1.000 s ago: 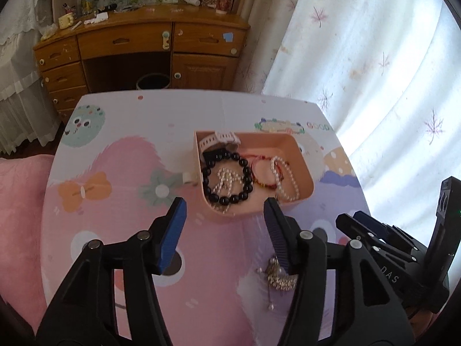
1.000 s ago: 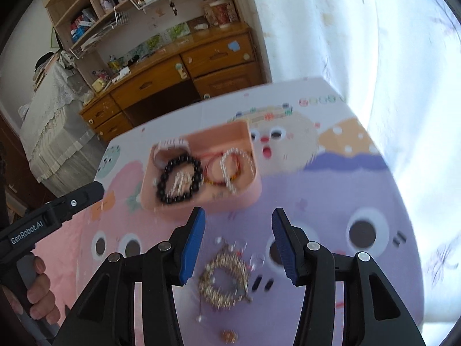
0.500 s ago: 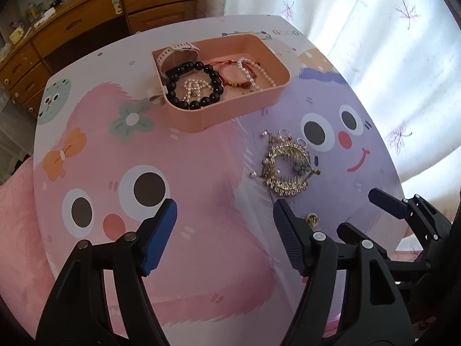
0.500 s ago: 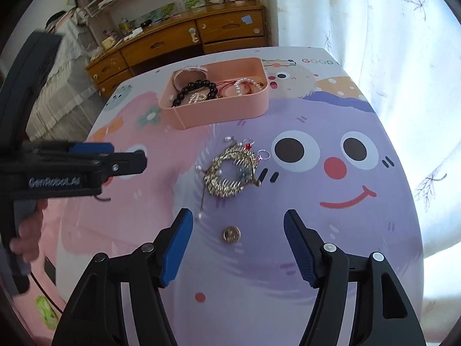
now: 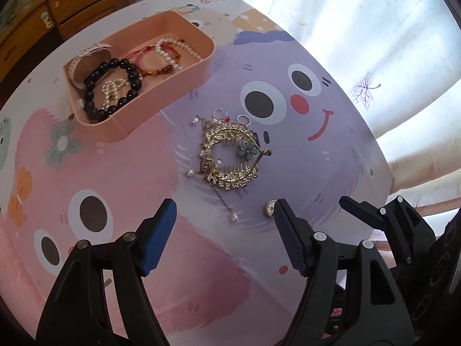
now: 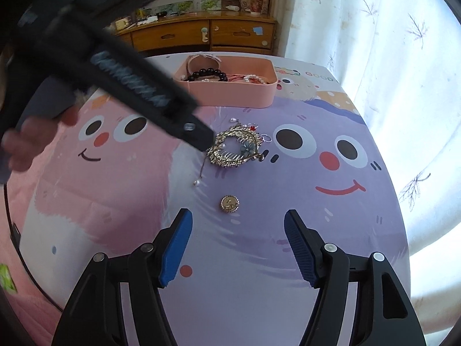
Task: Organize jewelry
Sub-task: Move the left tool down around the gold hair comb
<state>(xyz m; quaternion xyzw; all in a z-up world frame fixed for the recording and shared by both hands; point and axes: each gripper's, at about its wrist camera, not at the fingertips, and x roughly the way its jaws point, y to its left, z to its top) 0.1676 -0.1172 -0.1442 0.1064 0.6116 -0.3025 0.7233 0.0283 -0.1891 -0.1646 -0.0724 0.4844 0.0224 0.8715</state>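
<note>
Hovering over table (image 6: 259,274), both hand-held grippers, left (image 5: 224,233) and right (image 6: 237,245), held wide, nothing gripped. Round brooch (image 6: 229,203) nearest, gold hair comb (image 6: 234,150) and small rings (image 5: 230,116) beyond, unsorted. Bracelets already stowed in pink tray (image 5: 178,82) farthest.

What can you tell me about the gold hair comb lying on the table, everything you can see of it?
The gold hair comb looks like ornate gilt metal: two curved toothed halves forming a ring, teeth pointing inward, with a grey-blue flower, small pearls and a thin chain ending in a pearl drop. It lies flat on the cartoon-print table, in front of the pink tray and apart from it. Small rings lie at its far edge. Neither gripper touches it.
</note>
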